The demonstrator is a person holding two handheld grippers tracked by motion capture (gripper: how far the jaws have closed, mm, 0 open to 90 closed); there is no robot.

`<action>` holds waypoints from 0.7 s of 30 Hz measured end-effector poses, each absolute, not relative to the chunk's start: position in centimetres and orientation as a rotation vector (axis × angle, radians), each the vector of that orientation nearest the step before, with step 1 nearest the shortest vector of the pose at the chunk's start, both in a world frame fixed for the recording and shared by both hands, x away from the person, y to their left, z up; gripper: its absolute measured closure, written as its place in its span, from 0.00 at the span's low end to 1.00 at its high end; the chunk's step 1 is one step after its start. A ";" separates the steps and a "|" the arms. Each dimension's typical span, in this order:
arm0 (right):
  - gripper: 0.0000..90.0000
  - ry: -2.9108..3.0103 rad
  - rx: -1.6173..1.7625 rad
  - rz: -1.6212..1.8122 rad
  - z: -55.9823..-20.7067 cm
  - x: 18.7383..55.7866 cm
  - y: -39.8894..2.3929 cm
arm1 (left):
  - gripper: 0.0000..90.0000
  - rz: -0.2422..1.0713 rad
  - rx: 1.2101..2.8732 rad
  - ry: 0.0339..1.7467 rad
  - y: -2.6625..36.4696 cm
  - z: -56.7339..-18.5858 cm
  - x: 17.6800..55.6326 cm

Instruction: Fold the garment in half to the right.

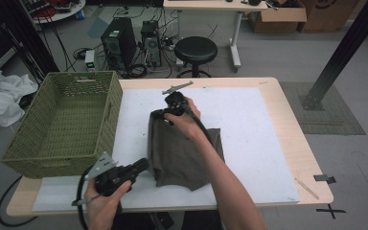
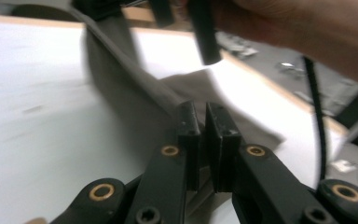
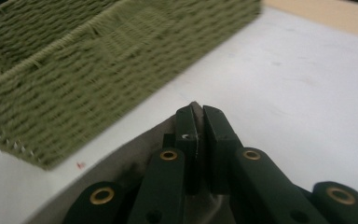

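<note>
High view: grey-brown cloth [image 1: 184, 153] sits mid-desk on the white mat [image 1: 254, 134], its left edge pulled up off the surface, the rest draped down to the mat. Right tongs [image 1: 157, 115] pinch the cloth's far left corner, hand wrapped over the tool, grey plate on top. Left tongs [image 1: 146, 164] pinch the near left corner, held from the desk's front edge, cable trailing down. Green woven basket [image 1: 64, 122] stands on the left part of the desk [image 1: 287, 110], just beside the cloth, not touching that I can tell. Black stool [image 1: 195, 50] and computer towers [image 1: 120, 43] on the floor behind.

Left gripper view: left tongs [image 2: 204, 122] nearly closed, jaws narrow, cloth [image 2: 135, 102] edge nipped between them, stretching up taut and blurred toward the right tongs [image 2: 186, 23] at the top. White mat [image 2: 32, 112] below, desk edge at far right.

Right gripper view: right tongs [image 3: 201, 122] narrow, clamped on a thin fold of cloth [image 3: 130, 156], which hangs down to the lower left. Basket [image 3: 88, 74] wall near, upper left, blurred. White mat [image 3: 307, 93] on the right.
</note>
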State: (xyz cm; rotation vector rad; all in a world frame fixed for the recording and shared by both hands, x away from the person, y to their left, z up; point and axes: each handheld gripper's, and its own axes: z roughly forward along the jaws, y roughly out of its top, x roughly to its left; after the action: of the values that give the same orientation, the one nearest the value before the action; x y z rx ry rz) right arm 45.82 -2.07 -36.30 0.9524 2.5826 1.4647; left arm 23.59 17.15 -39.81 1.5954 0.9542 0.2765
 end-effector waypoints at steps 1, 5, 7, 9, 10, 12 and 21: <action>0.96 2.566 0.966 1.465 -36.1 45.7 -3.2 | 0.94 0.256 1.601 0.932 16.0 -39.8 23.9; 0.95 2.498 1.057 1.483 -36.0 45.4 -7.9 | 0.94 0.190 1.652 0.871 11.2 -40.2 25.2; 0.95 2.475 1.117 1.467 -36.7 45.3 -10.4 | 0.94 0.157 1.674 0.853 9.0 -40.7 25.7; 0.95 2.452 1.168 1.459 -37.4 45.1 -12.2 | 0.94 0.128 1.695 0.841 7.0 -41.3 26.2; 0.95 2.438 1.195 1.456 -37.9 45.0 -13.2 | 0.94 0.112 1.699 0.840 6.1 -41.6 26.4; 0.95 2.409 1.265 1.457 -38.8 44.9 -15.0 | 0.94 0.090 1.720 0.844 4.3 -42.3 26.9; 0.95 2.326 1.447 1.380 -41.9 44.8 -19.7 | 0.94 0.050 1.806 0.880 0.1 -44.2 27.9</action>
State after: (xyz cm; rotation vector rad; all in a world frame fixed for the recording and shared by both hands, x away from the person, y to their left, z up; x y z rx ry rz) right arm 44.77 -19.71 -41.90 1.4467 2.3255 1.3800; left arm 27.89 0.10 -44.24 1.8059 0.8801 0.0503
